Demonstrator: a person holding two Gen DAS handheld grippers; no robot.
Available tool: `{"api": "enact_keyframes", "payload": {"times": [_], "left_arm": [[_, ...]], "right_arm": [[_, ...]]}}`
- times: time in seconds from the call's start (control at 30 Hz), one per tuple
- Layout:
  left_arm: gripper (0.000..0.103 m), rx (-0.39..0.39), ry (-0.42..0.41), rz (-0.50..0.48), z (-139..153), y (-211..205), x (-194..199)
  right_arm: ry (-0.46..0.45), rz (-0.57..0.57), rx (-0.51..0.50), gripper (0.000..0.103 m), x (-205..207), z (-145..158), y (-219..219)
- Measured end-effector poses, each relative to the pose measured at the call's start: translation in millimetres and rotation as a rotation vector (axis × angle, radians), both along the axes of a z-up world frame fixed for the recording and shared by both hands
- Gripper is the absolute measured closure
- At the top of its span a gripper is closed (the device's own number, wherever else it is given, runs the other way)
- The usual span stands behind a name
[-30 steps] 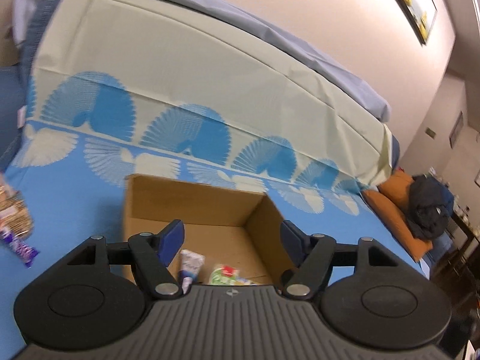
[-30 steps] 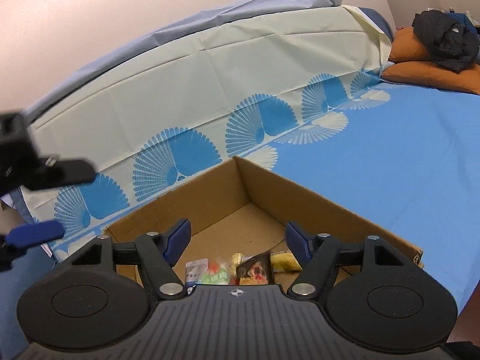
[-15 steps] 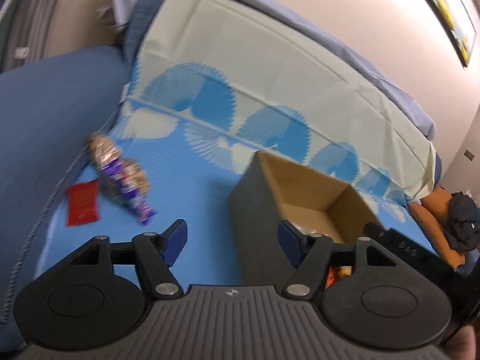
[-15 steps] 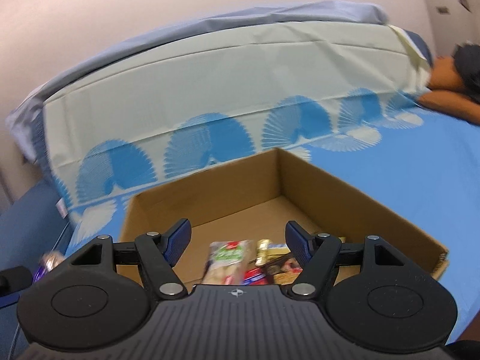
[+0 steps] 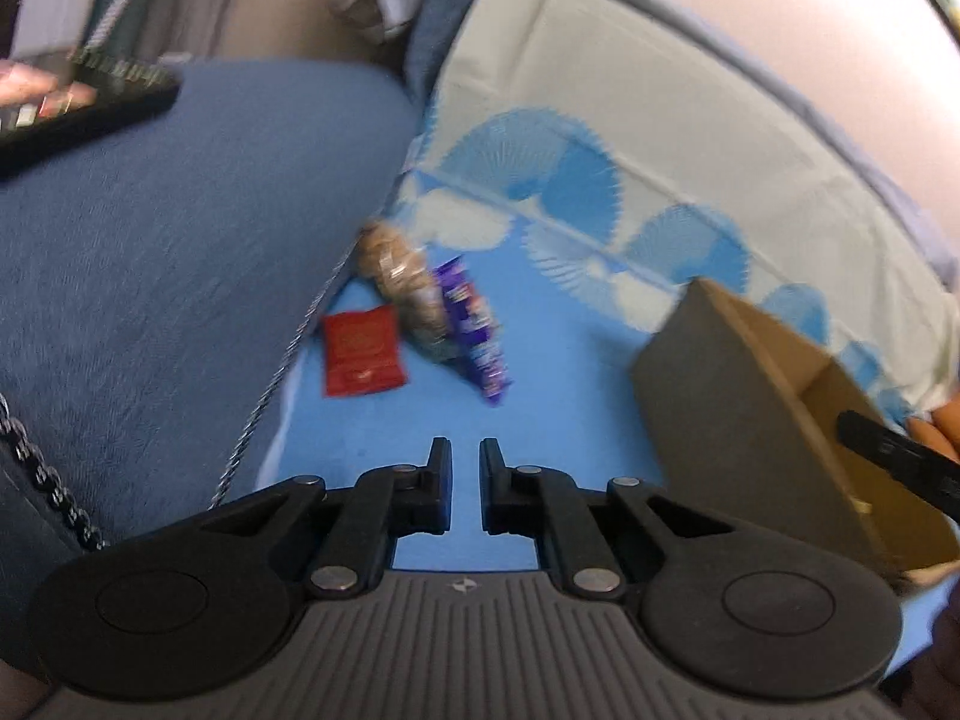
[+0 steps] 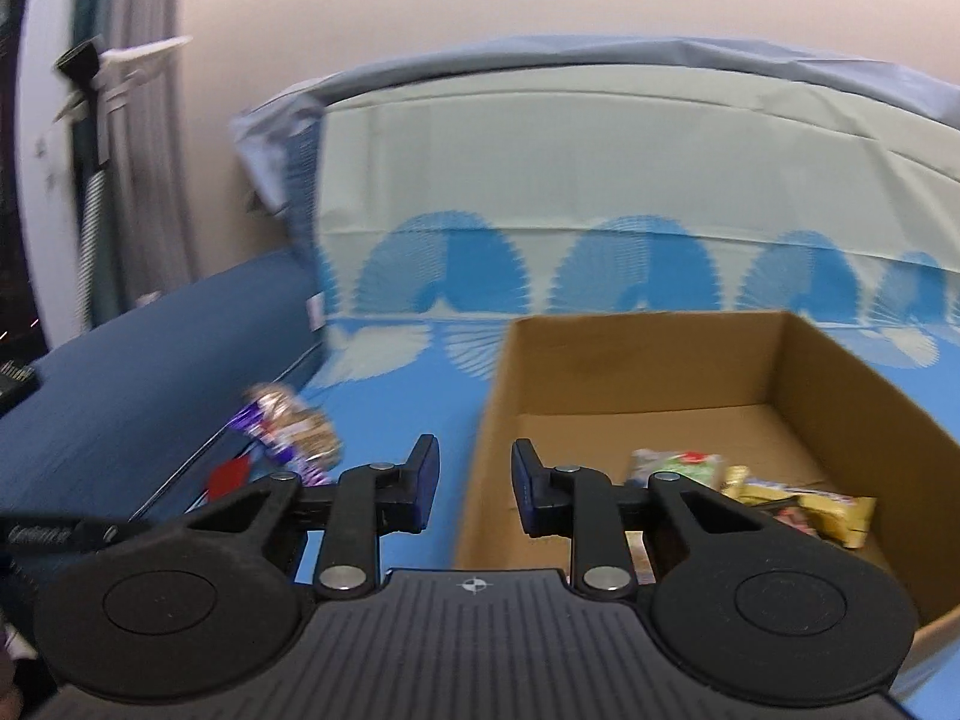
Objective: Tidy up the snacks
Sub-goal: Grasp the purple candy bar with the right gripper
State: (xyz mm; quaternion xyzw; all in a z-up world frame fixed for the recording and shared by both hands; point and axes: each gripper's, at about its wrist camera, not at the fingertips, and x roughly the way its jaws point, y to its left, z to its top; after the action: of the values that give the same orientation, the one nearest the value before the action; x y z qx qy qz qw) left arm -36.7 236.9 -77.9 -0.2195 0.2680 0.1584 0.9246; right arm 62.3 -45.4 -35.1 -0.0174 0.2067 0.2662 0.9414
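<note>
A: Report the state of the left gripper (image 5: 465,492).

B: Its fingers (image 5: 437,489) are drawn together with only a narrow slit between the pads. Nothing is between them. They have just been closing. The unit points down at the blue bed sheet (image 5: 540,420).

A: Right gripper (image 6: 474,495)?

B: Its jaws have just been closing as well. The fingers (image 6: 423,489) stand a little apart, with a clear gap and no item in it. The gap lines up with the near left corner of the cardboard box (image 6: 630,360).

A: Location of the snacks outside the box?

B: Three items lie on the bed sheet ahead of the left gripper, well apart from its fingertips. A flat red packet (image 5: 362,351) lies nearest the dark blue cushion (image 5: 150,240). A clear bag of brown pieces (image 5: 402,282) lies just beside the red packet. A purple wrapper (image 5: 474,333) lies against the bag on the box side. The picture is blurred, so printed text cannot be read.

A: Contents of the box?

B: The right wrist view shows a green and white packet (image 6: 675,465) and yellow wrapped items (image 6: 834,513) on the box floor, toward the near side. Part of the contents is hidden behind the right gripper body.

A: Box position?

B: It stands open on the bed sheet, to the right of the loose snacks, in front of the pale folded cover with the blue fan print (image 6: 630,168).
</note>
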Motion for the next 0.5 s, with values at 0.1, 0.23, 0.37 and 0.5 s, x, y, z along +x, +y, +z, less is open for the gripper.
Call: {"api": "enact_keyframes", "payload": {"times": [0.1,0.23,0.37,0.5], "left_arm": [[0.094,0.000,-0.017,0.045,-4,6,7],[0.092,0.039,-0.016,0.113,-13,11,27],[0.066,0.107,0.000,0.182,-24,11,50],[0.049,0.093,0.024,0.239,-40,23,74]], "right_arm": [[-0.006,0.053,-0.027,0.075,-6,-4,14],[-0.008,0.099,-0.044,0.075,-13,-8,27],[0.002,0.135,-0.048,0.075,-15,-11,35],[0.011,0.158,-0.045,0.075,-17,-11,38]]}}
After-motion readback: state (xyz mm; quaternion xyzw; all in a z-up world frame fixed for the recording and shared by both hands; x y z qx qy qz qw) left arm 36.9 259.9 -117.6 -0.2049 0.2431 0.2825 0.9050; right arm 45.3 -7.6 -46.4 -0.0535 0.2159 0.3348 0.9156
